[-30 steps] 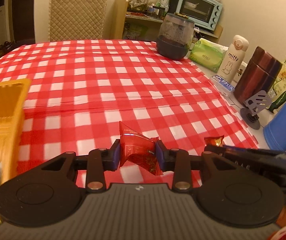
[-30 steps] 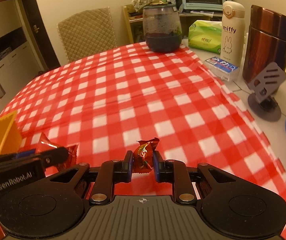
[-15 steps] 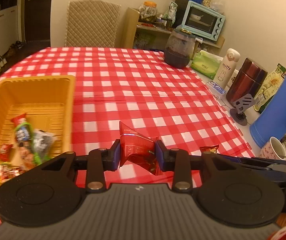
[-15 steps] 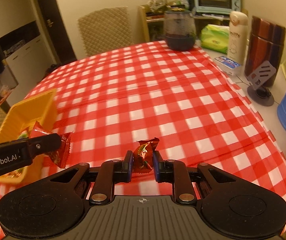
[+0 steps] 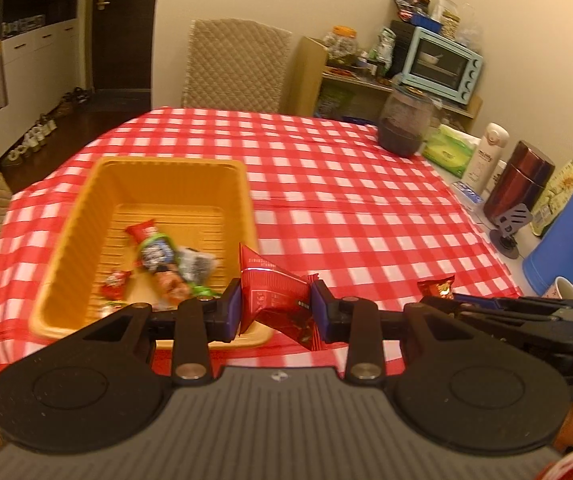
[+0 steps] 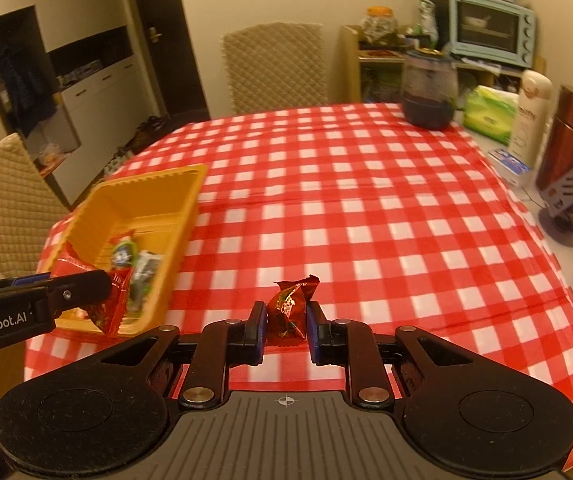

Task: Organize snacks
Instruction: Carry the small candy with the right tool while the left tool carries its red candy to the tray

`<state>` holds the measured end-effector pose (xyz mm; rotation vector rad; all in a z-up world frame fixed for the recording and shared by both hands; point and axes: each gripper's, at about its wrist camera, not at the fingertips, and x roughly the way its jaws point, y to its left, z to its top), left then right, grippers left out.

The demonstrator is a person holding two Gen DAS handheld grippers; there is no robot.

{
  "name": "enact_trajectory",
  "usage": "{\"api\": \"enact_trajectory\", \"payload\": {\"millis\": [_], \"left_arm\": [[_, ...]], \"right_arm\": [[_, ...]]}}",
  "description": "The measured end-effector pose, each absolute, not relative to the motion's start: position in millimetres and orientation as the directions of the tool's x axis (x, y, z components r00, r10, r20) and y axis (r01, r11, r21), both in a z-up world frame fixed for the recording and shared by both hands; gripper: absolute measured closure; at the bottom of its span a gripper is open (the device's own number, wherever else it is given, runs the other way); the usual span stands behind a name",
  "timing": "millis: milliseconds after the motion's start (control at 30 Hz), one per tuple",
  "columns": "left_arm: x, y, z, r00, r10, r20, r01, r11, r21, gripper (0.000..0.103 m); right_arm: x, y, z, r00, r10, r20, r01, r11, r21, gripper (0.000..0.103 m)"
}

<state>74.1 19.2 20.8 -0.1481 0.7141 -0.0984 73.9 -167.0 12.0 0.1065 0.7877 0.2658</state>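
Since a second ago the yellow basket [image 5: 86,240] has swung into full view near the table's left edge, because you carried both grippers toward it. Your left gripper [image 5: 275,308] keeps its fingers clenched on a red snack packet [image 5: 274,300], which hangs in the air just above the basket's near right corner. Your right gripper [image 6: 285,326] has its fingers pinched tight on a small dark-red wrapped candy [image 6: 289,308], held above the red checked table [image 6: 366,208], well to the right of the basket.

Several wrapped snacks [image 5: 158,256] already lie in the basket. Both pieces you hold look light and soft: the packet is crinkled foil, creased where the fingers press its middle, so it will likely deform rather than resist. Foil is probably slippery, so grip across the filled body, not the flat sealed ends. A drop from this height should not harm either one; release only once each is over the basket's opening.
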Motion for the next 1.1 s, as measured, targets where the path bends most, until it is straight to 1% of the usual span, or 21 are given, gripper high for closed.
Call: {"api": "enact_trajectory", "payload": {"millis": [433,1100], "left_arm": [[59,70,25,0.758,-0.062,-0.649,-0.050,0.987,-0.154,0.070],[63,111,23,0.754,-0.009,-0.657,-0.103,0.986,-0.132,0.070]], "right_arm": [[77,-119,21,0.658,0.335,-0.674,-0.294,0.939,0.179,0.082],[95,-64,17,0.623,0.395,-0.675,-0.392,0.905,0.167,0.082]]}}
